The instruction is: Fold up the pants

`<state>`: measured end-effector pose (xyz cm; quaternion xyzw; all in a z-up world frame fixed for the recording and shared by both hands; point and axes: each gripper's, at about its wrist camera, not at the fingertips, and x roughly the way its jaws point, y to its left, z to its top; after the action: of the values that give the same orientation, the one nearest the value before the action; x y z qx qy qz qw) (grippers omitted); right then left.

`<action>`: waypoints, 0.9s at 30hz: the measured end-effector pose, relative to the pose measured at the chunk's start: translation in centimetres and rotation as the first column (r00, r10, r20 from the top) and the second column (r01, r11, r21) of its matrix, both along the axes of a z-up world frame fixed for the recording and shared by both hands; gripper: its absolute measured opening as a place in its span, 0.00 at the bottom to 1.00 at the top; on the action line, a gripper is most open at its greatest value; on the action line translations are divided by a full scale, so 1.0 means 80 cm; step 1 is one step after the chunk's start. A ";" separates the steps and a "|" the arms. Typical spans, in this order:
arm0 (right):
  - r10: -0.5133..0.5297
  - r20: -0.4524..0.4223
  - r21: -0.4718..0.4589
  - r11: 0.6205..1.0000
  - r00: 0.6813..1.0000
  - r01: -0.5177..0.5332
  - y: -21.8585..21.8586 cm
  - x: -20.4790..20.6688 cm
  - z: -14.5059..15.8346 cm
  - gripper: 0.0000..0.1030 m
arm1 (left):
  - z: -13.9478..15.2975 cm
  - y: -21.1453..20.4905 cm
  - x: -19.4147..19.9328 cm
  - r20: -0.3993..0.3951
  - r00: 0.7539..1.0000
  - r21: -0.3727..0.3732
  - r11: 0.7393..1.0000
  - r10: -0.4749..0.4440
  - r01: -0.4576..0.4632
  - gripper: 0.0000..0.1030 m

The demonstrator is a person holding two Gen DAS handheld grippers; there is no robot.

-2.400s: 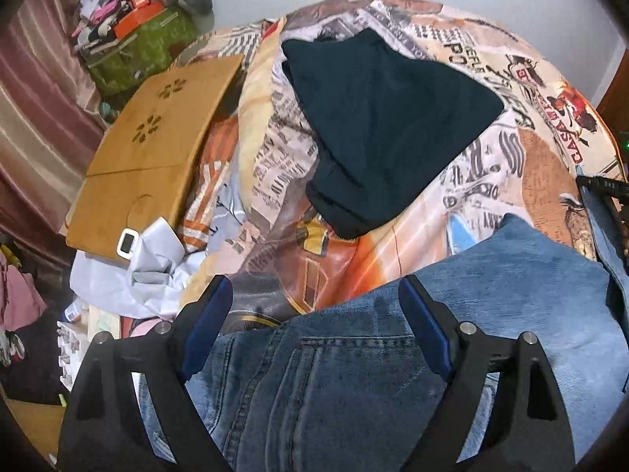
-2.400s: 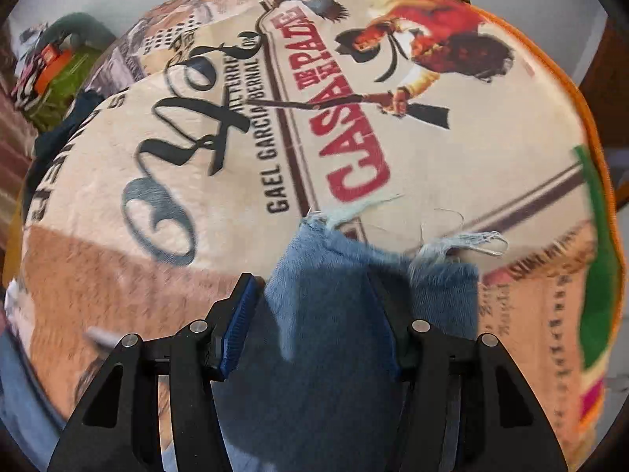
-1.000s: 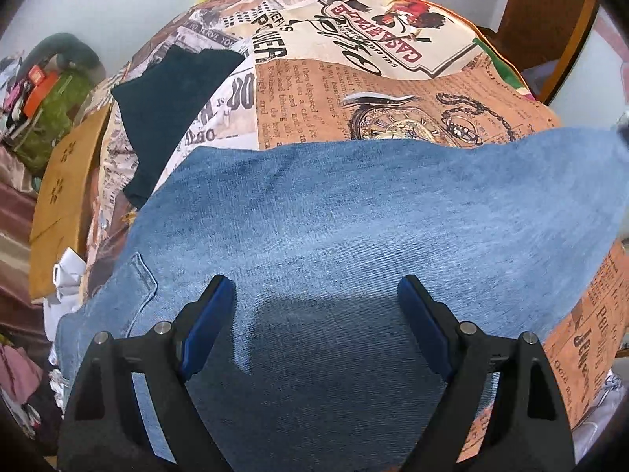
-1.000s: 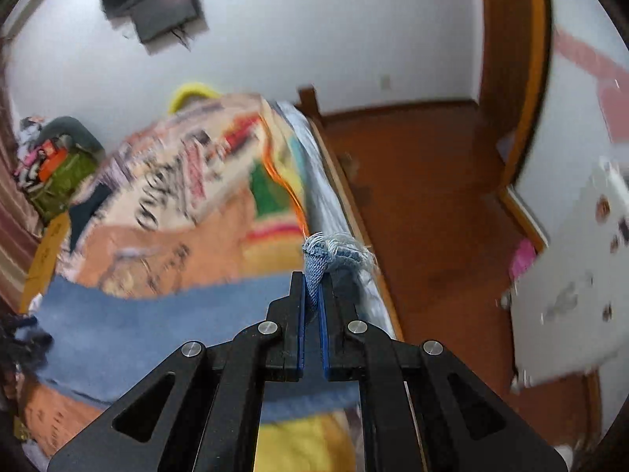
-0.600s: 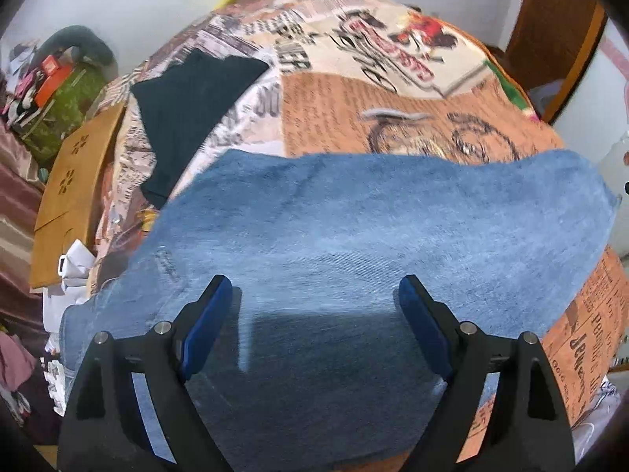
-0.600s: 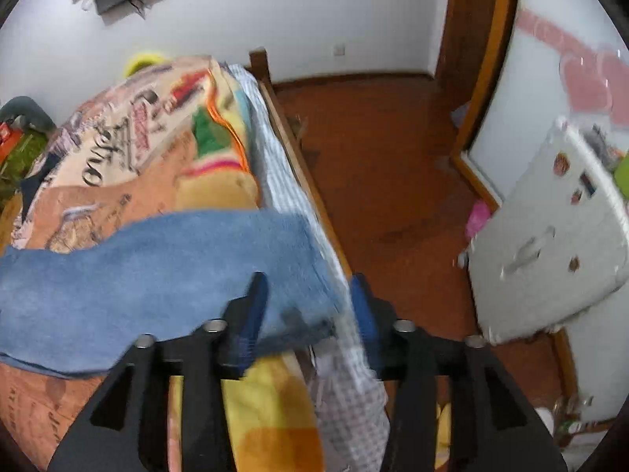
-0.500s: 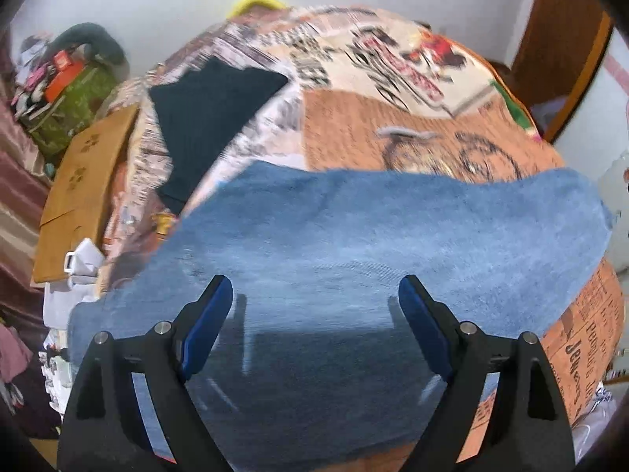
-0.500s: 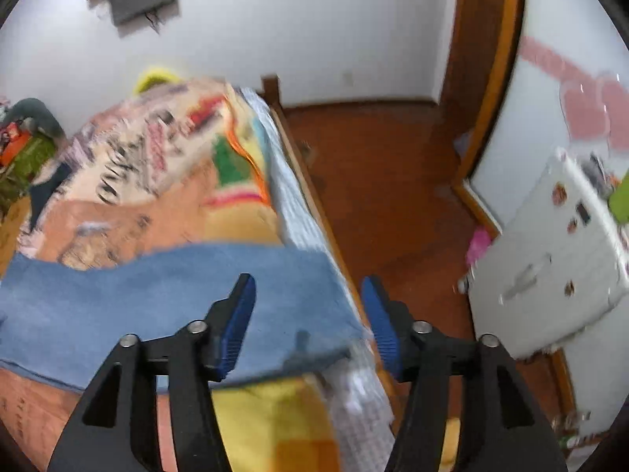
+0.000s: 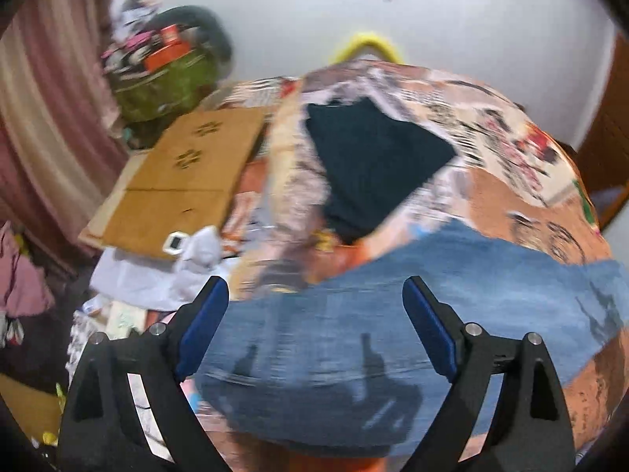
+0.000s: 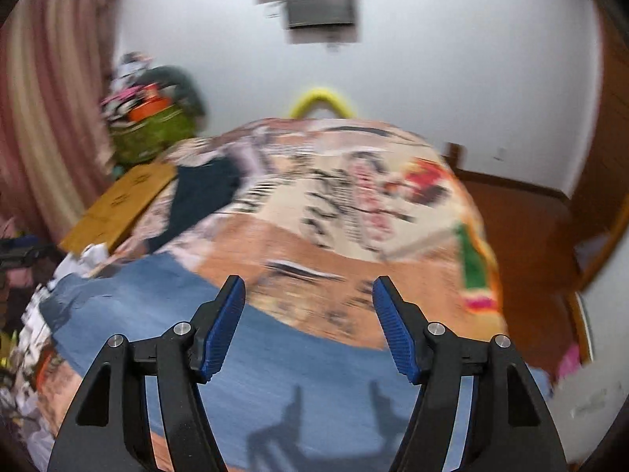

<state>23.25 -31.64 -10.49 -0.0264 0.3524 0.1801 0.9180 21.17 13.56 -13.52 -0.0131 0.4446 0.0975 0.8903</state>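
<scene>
The blue jeans (image 9: 393,338) lie spread flat across the near part of the printed bedspread (image 9: 491,157). They also show in the right wrist view (image 10: 275,362) as a long blue band. My left gripper (image 9: 314,330) is open and empty, held above the jeans. My right gripper (image 10: 308,326) is open and empty, above the jeans' far edge. Both views are motion-blurred.
A dark folded garment (image 9: 373,161) lies further up the bed. A brown cardboard sheet (image 9: 184,181) and white cloth (image 9: 157,275) sit at the left. A green bag (image 9: 165,78) and a curtain (image 9: 47,118) stand behind. Wooden floor (image 10: 523,236) lies to the right.
My right gripper let go of the jeans' hem and opened. The jeans now lie flat on the bed. Both grippers have pulled back and swung left.
</scene>
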 end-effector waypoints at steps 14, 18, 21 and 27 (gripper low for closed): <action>0.281 -0.109 -0.053 0.956 0.953 -0.288 0.213 0.078 -0.069 0.62 | -0.129 0.161 0.025 -0.207 0.960 -0.124 0.969 0.186 -0.214 0.88; 0.312 -0.140 -0.075 0.943 0.940 -0.325 0.250 0.096 -0.093 0.61 | -0.167 0.170 0.028 -0.271 0.951 -0.228 0.950 0.147 -0.211 0.81; 0.326 -0.214 -0.042 0.939 0.921 -0.342 0.271 0.116 -0.120 0.55 | -0.186 0.164 0.032 -0.303 0.950 -0.360 0.914 0.074 -0.186 0.67; 0.352 -0.356 0.018 0.929 0.866 -0.370 0.290 0.133 -0.154 0.20 | -0.185 0.136 0.030 -0.256 0.967 -0.353 0.930 0.008 -0.101 0.23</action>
<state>33.87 -8.40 -22.79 -0.0824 0.5048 0.3412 0.7886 23.60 24.47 -28.33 -0.1775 0.5629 0.0393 0.8063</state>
